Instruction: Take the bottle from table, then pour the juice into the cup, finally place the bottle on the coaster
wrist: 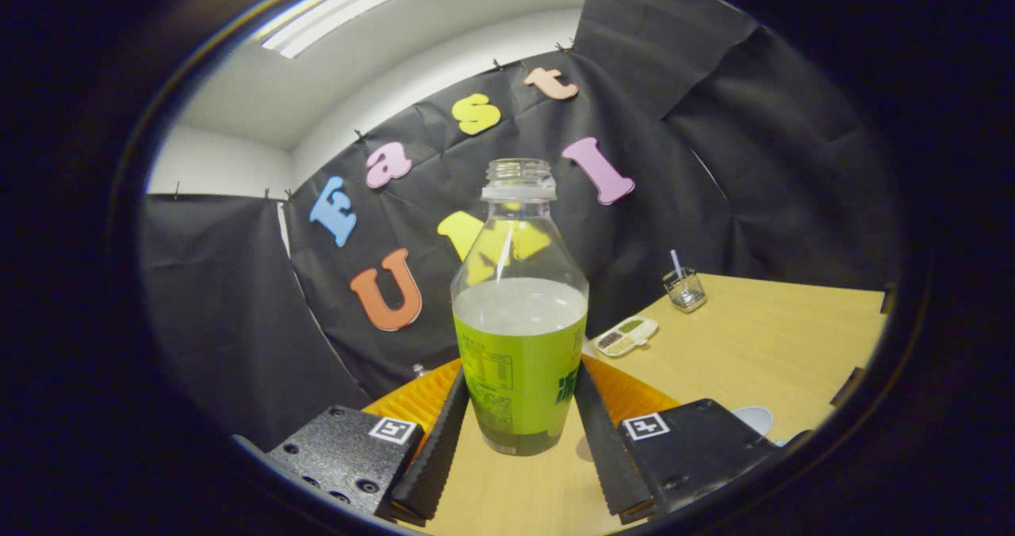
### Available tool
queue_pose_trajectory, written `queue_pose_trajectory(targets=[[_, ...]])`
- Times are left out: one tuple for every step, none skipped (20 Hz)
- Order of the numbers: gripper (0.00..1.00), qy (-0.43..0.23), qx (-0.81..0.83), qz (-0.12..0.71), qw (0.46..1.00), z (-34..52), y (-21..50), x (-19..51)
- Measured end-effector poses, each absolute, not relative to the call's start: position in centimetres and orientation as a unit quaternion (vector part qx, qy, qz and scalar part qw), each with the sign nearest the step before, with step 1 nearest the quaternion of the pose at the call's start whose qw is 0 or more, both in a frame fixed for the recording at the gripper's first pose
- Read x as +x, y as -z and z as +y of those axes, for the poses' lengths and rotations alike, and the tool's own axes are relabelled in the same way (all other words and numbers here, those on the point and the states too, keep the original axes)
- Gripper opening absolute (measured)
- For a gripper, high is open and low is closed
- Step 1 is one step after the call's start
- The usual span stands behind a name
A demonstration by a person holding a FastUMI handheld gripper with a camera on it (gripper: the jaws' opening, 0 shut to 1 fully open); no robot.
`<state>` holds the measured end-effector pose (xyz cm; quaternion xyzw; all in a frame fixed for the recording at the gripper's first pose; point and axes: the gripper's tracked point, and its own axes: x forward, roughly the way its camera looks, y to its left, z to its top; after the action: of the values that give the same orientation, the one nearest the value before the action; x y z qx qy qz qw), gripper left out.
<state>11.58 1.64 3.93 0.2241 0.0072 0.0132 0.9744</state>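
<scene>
Gripper [519, 433] clamped on one uncapped bottle [519, 338] | one cup [753, 419] | one table [761, 338] | view tilted

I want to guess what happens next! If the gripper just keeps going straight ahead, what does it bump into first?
Probably nothing new: the bottle already sits between the fingers of the gripper, which appear to press its green label on both sides. Beyond the bottle hangs the black cloth wall, but how far off is hard to tell.
</scene>
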Motion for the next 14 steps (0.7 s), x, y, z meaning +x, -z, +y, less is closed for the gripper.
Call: queue_pose_trajectory(targets=[[0.80,-0.007,0.206,0.012,0.979,1.5,-3.5,12.1],[0.80,-0.001,0.189,0.014,0.982,1.2,-3.2,12.7],[0.80,0.004,0.173,0.016,0.985,1.0,-2.8,13.4],[0.80,0.007,0.159,0.017,0.987,0.9,-2.5,14.0],[0.80,0.011,0.146,0.018,0.989,0.8,-2.2,14.8],[0.80,0.010,0.136,0.019,0.991,0.9,-1.9,15.5],[0.80,0.007,0.123,0.020,0.992,1.0,-1.6,15.9],[0.80,0.007,0.112,0.020,0.993,1.2,-1.4,16.4],[0.80,0.007,0.099,0.017,0.995,1.3,-1.2,17.0],[0.81,0.008,0.082,0.020,0.996,1.6,-0.9,17.7],[0.80,0.009,0.065,0.026,0.998,2.0,-0.2,18.3],[0.80,0.012,0.042,0.035,0.998,2.2,0.4,19.0],[0.81,0.016,0.027,0.044,0.999,2.2,1.0,19.5],[0.81,0.012,0.019,0.051,0.998,2.7,1.5,20.0]])
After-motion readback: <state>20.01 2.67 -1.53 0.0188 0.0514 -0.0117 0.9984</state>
